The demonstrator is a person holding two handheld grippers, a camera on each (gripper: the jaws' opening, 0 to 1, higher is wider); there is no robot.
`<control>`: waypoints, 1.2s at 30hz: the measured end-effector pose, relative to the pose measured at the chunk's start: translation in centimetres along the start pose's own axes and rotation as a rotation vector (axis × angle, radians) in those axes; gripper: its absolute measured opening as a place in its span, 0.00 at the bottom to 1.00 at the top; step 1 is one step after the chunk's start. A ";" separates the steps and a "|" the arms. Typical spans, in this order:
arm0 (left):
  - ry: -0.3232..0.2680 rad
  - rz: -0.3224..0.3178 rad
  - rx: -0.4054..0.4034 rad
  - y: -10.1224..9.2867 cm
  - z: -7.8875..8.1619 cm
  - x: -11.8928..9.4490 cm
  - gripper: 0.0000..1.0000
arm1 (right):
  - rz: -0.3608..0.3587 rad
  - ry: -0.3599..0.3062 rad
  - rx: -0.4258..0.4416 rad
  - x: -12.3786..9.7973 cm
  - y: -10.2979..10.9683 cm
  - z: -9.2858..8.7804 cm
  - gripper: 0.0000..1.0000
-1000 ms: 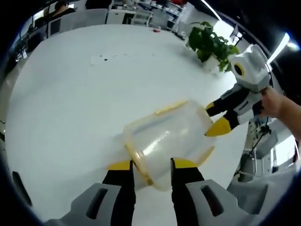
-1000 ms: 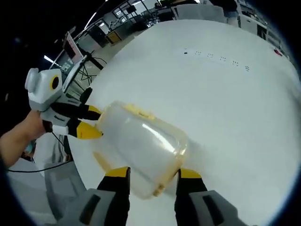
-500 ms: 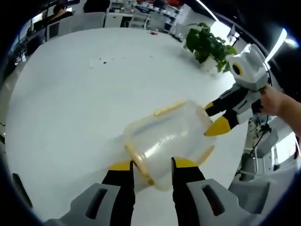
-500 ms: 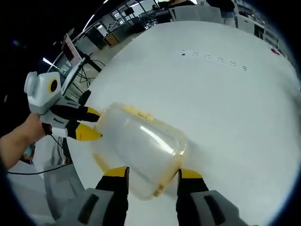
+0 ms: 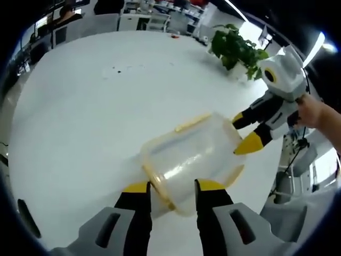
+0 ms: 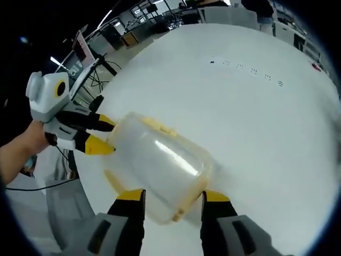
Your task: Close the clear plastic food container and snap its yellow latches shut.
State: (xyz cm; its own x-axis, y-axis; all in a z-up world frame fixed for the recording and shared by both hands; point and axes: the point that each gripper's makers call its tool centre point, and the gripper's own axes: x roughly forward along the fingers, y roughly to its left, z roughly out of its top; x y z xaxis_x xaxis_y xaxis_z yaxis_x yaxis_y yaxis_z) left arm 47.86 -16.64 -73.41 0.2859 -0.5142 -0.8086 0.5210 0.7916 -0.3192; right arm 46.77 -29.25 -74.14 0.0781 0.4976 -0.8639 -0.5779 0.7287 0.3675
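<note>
Two grippers bracket one clear plastic food container (image 5: 189, 160) lying on its side on the white table (image 5: 80, 117). Left gripper (image 5: 169, 188): jaws spread, straddling the container's near end, not seen to clamp it. Right gripper (image 6: 171, 196): jaws likewise parted around the opposite end. Yellow latches (image 5: 193, 121) visible along the container's rim; whether they are snapped cannot be told. Potted plant (image 5: 234, 50) stands at the table's far edge.

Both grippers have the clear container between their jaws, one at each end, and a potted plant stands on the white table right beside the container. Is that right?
Not quite: the potted plant stands far off at the table's edge, well apart from the container, as the left gripper view shows. The left gripper and right gripper do straddle its ends.
</note>
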 end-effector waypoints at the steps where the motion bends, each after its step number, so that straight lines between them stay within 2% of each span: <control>1: 0.006 -0.007 0.016 0.0 -0.1 0.0 0.30 | 0.000 0.002 -0.004 0.0 0.0 0.0 0.39; 8: 0.027 -0.021 0.020 0.0 -0.3 -0.1 0.31 | -0.015 0.019 -0.078 -0.4 0.3 -0.4 0.35; 13: 0.052 -0.003 0.068 0.1 -0.4 -0.5 0.30 | -0.055 0.047 -0.198 -1.0 0.0 -0.3 0.27; 21: 0.026 0.002 0.100 -0.1 0.5 -1.4 0.31 | -0.066 0.049 -0.238 -1.2 0.2 -0.1 0.28; 25: 0.016 -0.015 0.117 -0.7 1.0 -1.6 0.27 | -0.072 0.044 -0.249 -1.5 0.3 0.1 0.28; 28: 0.014 -0.008 0.168 -1.2 1.4 -1.8 0.31 | -0.080 0.036 -0.255 -1.8 0.4 0.5 0.28; 30: 0.035 -0.011 0.202 -1.4 1.4 -1.6 0.31 | -0.098 0.043 -0.296 -2.0 0.4 0.7 0.29; 36: 0.079 0.013 0.377 -2.2 1.5 -1.7 0.34 | -0.110 0.067 -0.357 -2.2 0.5 0.7 0.31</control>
State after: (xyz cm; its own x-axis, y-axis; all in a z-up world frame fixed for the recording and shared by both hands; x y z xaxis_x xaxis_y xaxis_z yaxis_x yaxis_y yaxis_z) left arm 47.45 -17.95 -70.56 0.2394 -0.4661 -0.8517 0.7809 0.6137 -0.1163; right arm 46.83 -29.63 -71.83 0.1094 0.3849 -0.9165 -0.8163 0.5608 0.1381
